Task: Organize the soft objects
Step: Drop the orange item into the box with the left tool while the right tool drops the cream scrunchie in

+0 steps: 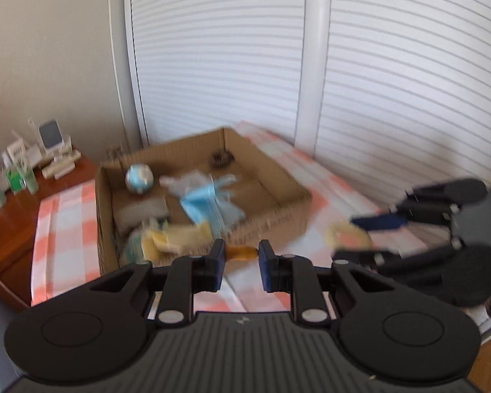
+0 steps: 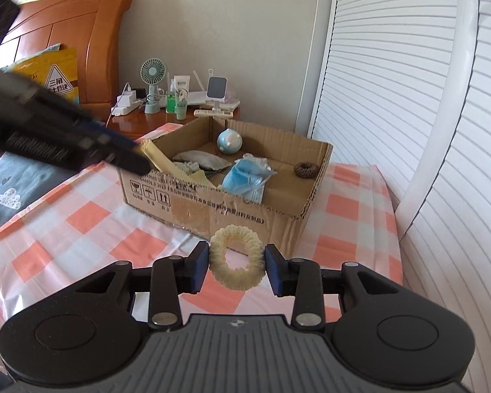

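1. Two soft things are gripped. The right claw is clamped on a cream scrunchie, a fuzzy, ribbed ring, pressed at both sides by the blue pads and held up in front of the cardboard box.
2. The left claw pinches the orange-brown end of a yellow cloth-like thing; its jaws stand narrow on it. Motion blur hides what this thing is, and its far end trails over the near box wall.
3. From the right wrist view the left claw shows only as a dark blurred bar, its tip touching a pale yellow strip at the box's left corner.
4. Inside the open, corrugated box lie blue face masks in crinkled clear wrap, a flat grey pouch, a round pale-blue ball-shaped toy, and a brown ribbed scrunchie near the right wall.
5. The box's front wall is torn and printed with small text, too small to read.
6. The box sits on a glossy orange-and-white checked sheet spread over the bed.
7. Beyond it, a wooden nightstand carries a green fan and bottles; the headboard is cut off at the left.
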The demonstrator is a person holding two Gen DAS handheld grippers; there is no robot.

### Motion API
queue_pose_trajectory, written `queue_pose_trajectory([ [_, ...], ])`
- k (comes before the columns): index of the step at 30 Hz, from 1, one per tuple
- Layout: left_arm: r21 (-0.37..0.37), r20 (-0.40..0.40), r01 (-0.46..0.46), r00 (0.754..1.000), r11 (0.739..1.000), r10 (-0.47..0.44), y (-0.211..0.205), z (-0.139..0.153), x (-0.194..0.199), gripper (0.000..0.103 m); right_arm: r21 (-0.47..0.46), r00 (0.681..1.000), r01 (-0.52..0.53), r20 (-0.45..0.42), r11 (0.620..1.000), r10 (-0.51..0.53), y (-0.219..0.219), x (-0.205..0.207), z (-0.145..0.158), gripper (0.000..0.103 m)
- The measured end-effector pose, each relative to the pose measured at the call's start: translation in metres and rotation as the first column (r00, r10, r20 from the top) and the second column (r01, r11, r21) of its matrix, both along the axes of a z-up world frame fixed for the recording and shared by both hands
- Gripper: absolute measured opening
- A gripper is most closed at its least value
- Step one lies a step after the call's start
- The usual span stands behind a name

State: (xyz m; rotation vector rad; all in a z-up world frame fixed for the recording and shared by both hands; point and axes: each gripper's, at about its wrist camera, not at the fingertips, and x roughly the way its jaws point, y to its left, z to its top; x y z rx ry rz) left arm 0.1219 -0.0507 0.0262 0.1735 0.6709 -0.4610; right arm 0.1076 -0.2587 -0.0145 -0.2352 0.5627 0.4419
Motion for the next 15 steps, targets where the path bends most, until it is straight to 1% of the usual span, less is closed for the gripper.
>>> queue_pose_trajectory([
  [3, 0.017, 0.048, 0.000, 0.999, 1.000, -0.001, -0.006, 0.016, 0.025, 0.020, 0.008, 1.000, 0.001, 0.005, 1.000, -0.001, 0.000, 0.000, 0.004, 0.042],
  [4, 0.026, 0.055, -0.002, 0.998, 1.000, 0.001, -0.008, 0.019, 0.035, 0.020, 0.011, 1.000, -0.003, 0.000, 1.000, 0.003, -0.001, 0.001, 0.005, 0.042],
  [6, 0.031, 0.046, -0.008, 0.999, 1.000, 0.007, -0.010, 0.023, 0.056, 0.021, 0.019, 1.000, -0.002, -0.003, 1.000, 0.003, -0.001, 0.003, 0.006, 0.042],
  [7, 0.033, 0.043, -0.021, 0.999, 0.999, 0.020, -0.011, 0.024, 0.068, 0.023, 0.021, 1.000, 0.001, -0.004, 1.000, -0.001, -0.002, 0.004, 0.007, 0.042],
  [8, 0.038, 0.041, -0.027, 0.999, 0.999, 0.026, -0.012, 0.023, 0.077, 0.028, 0.025, 1.000, 0.003, -0.005, 1.000, -0.003, -0.002, 0.005, 0.008, 0.042],
  [9, 0.048, 0.045, -0.040, 0.998, 0.998, 0.038, -0.012, 0.023, 0.087, 0.048, 0.033, 1.000, 0.006, -0.005, 0.999, -0.006, -0.003, 0.004, 0.009, 0.042],
  [10, 0.058, 0.049, -0.058, 0.997, 0.997, 0.055, -0.013, 0.022, 0.096, 0.061, 0.040, 1.000, 0.010, -0.008, 0.999, -0.010, -0.004, 0.004, 0.010, 0.042],
  [11, 0.064, 0.044, -0.068, 0.997, 0.996, 0.065, -0.013, 0.020, 0.103, 0.083, 0.045, 1.000, 0.015, -0.011, 0.999, -0.015, -0.005, 0.005, 0.010, 0.042],
  [13, 0.069, 0.051, -0.087, 0.995, 0.994, 0.084, -0.012, 0.016, 0.111, 0.092, 0.045, 1.000, 0.023, -0.005, 0.999, -0.023, -0.007, 0.005, 0.012, 0.042],
  [15, 0.060, 0.100, -0.110, 0.990, 0.992, 0.103, -0.009, 0.016, 0.107, 0.101, 0.046, 1.000, 0.024, -0.002, 0.999, -0.024, -0.008, 0.006, 0.014, 0.042],
])
